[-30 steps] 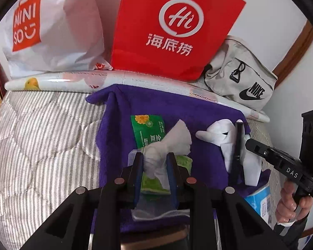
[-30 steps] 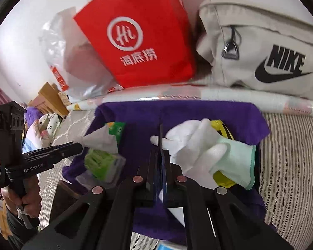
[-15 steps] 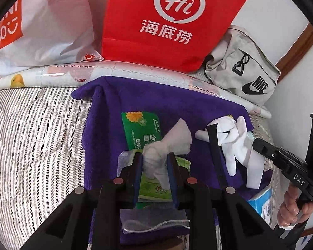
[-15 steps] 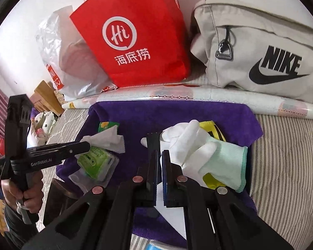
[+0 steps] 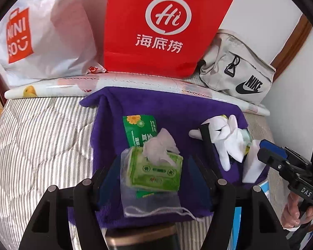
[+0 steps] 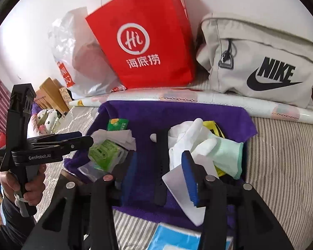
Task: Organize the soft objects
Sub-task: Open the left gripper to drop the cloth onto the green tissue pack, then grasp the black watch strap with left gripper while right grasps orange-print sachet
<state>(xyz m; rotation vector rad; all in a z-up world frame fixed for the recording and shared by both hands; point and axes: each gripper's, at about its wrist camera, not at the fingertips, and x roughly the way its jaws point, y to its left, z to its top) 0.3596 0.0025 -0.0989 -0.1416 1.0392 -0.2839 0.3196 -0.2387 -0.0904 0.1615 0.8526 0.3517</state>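
Both grippers had just been opening: the left gripper (image 5: 151,166) stood spread around the green tissue pack (image 5: 156,169), untouching; the right gripper (image 6: 159,171) gaped around a black strap (image 6: 161,166) beside the white gloves (image 6: 189,137), on the purple towel (image 5: 156,104).

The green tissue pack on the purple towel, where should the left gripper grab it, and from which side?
Grip the green tissue pack across its two short ends, coming from above; the open left gripper already straddles it. Avoid the loose tissue sticking up.

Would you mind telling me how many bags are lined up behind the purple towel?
3: white Miniso bag on the left, red paper bag in the middle, beige Nike bag on the right. None looks hidden.
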